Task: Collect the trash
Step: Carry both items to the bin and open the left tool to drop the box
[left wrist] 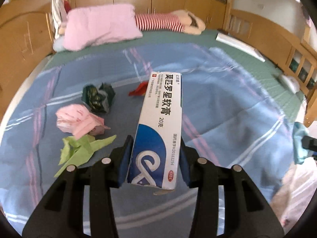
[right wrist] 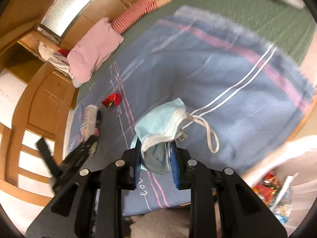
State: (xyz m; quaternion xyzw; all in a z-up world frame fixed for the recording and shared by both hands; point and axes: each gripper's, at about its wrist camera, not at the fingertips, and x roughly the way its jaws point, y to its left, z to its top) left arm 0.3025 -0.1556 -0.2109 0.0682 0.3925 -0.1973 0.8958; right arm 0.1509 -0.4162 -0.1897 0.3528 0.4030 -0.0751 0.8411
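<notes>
here the left gripper (left wrist: pixel 155 158) clamps a stiff cardboard box (left wrist: pixel 158 127); the right gripper (right wrist: pixel 156 158) pinches a soft crumpled mask (right wrist: pixel 162 123), its lower folds hidden.

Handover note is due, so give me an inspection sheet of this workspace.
Surface: blue plaid blanket over a green bedsheet.
Job's things: ointment box and face mask, both lifted; green paper, pink wrapper, dark wrapper, red wrapper lying loose.
Clutter: pink pillow, striped plush toy.
Grippers: left gripper clamps the box; right gripper clamps the mask.
Cables: nothing seen.
Surroundings: wooden bed frame, trash bag at right.
</notes>
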